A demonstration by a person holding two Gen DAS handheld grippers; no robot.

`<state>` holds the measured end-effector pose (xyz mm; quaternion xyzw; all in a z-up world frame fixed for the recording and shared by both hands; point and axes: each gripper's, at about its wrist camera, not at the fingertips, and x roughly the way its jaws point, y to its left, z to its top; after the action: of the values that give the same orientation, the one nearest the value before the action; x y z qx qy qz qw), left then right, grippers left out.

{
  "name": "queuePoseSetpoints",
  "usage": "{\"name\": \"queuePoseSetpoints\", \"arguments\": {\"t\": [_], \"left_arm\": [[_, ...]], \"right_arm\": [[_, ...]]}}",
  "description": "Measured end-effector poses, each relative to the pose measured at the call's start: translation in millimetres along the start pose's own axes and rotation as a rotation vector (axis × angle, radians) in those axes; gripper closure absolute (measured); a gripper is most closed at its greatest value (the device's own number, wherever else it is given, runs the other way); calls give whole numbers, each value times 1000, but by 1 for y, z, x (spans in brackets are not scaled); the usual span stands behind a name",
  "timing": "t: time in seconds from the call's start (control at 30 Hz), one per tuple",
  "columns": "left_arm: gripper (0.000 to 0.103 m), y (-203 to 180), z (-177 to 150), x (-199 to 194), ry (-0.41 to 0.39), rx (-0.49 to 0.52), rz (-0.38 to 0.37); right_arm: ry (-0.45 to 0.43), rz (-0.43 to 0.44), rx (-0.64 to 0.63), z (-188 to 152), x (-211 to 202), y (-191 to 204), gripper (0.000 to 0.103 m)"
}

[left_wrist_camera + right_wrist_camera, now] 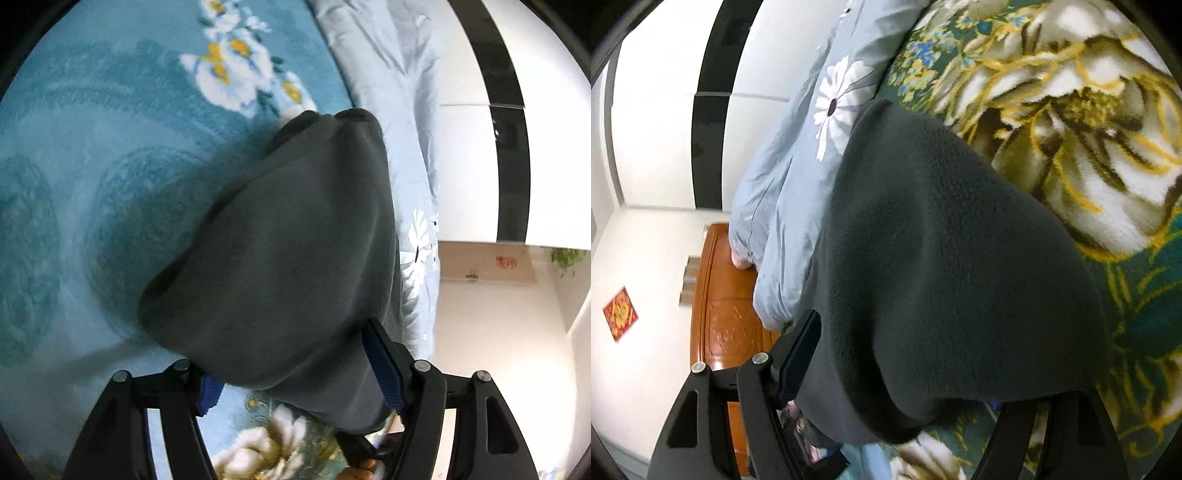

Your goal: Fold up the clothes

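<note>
We are gripping the dark grey fleece garment point(291, 251) in both tongs: the left gripper point(299, 373) and right gripper point(916, 373) are standing wide, jaws filled with bunched cloth. It is hanging over the flowered teal blanket point(110, 184), bare to the left, with a pale blue duvet point(798, 177) bordering white walls.

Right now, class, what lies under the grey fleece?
Under the fleece lies a teal floral blanket, with a pale blue quilt beside it. What it covers is hidden.
</note>
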<state>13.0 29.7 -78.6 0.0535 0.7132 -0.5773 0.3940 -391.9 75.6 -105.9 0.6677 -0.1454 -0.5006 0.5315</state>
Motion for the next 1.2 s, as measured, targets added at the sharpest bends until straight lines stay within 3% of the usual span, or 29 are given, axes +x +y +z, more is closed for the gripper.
{"name": "queuePoseSetpoints", "arguments": {"t": [0.13, 0.23, 0.3, 0.37, 0.43, 0.5, 0.6, 0.77, 0.87, 0.97, 1.03, 1.2], "left_arm": [[32, 1, 5, 13, 2, 0, 67], [36, 1, 7, 14, -6, -40, 61], [50, -5, 7, 14, -7, -39, 72], [63, -14, 7, 12, -7, -33, 87], [72, -26, 7, 8, -6, -23, 104], [75, -44, 9, -4, -16, 3, 100], [78, -72, 14, -26, -41, 41, 44], [79, -114, 33, -60, -74, 139, 33], [80, -100, 44, -104, -96, 168, 47], [80, -104, 75, -131, -138, 183, 61], [81, -107, 110, -150, -182, 195, 49], [80, -89, 147, -207, -318, 256, 10]], "right_arm": [[-1, -8, 32, 2, 3, 0, 27], [-14, -19, 79, 6, 6, 1, 28], [-16, -43, 100, 6, 6, 3, 38], [-19, -73, 135, 8, 3, 6, 58], [-22, -79, 147, 7, -2, 13, 66], [-21, -92, 112, 9, -7, 31, 69], [-23, -95, 27, 15, -15, 67, 72], [-2, -55, -46, 19, -19, 121, 74], [51, -71, -100, 18, -1, 157, 76], [86, -42, -158, 18, 21, 193, 78], [108, 0, -211, 16, 38, 224, 79], [141, 173, -346, -1, 76, 281, 79]]}}
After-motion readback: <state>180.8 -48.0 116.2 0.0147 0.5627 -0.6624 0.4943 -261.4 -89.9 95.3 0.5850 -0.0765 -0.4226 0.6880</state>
